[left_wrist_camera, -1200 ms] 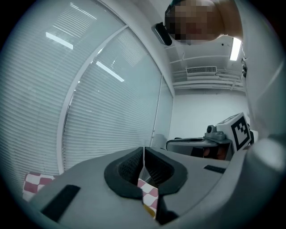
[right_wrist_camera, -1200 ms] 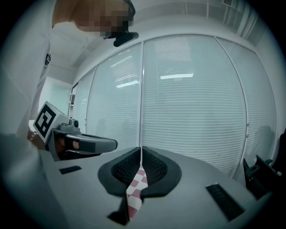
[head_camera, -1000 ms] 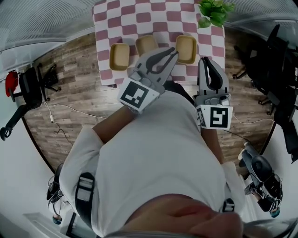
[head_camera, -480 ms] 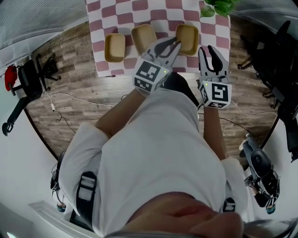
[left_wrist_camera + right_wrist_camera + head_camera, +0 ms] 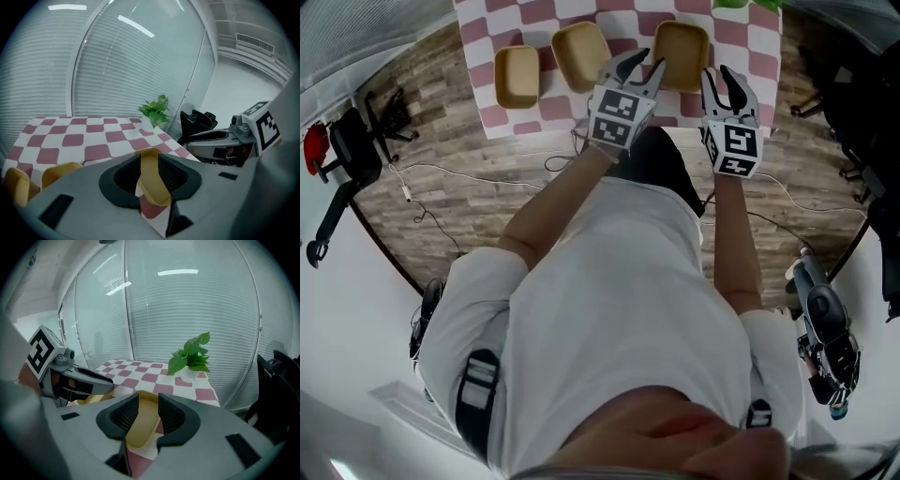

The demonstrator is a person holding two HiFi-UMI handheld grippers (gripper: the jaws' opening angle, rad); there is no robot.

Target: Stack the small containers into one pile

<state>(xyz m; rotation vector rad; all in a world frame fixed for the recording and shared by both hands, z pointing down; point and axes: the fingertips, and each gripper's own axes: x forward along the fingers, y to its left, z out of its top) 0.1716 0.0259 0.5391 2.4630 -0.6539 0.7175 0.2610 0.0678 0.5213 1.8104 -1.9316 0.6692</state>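
Left container (image 5: 517,77), middle container (image 5: 580,54) and right container (image 5: 680,54) sit apart on the checkered tabletop (image 5: 478,37)
Left gripper (image 5: 643,64) spread, empty, near the right container; right gripper (image 5: 720,80) beside it, jaws just been opening, now wide, nothing between them

Three tan containers (image 5: 579,54) stand apart in a row on checked cloth (image 5: 548,108).

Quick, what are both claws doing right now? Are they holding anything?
Left claw: open, holding nothing.
Right claw: open, its jaws have just been opening, nothing between them.
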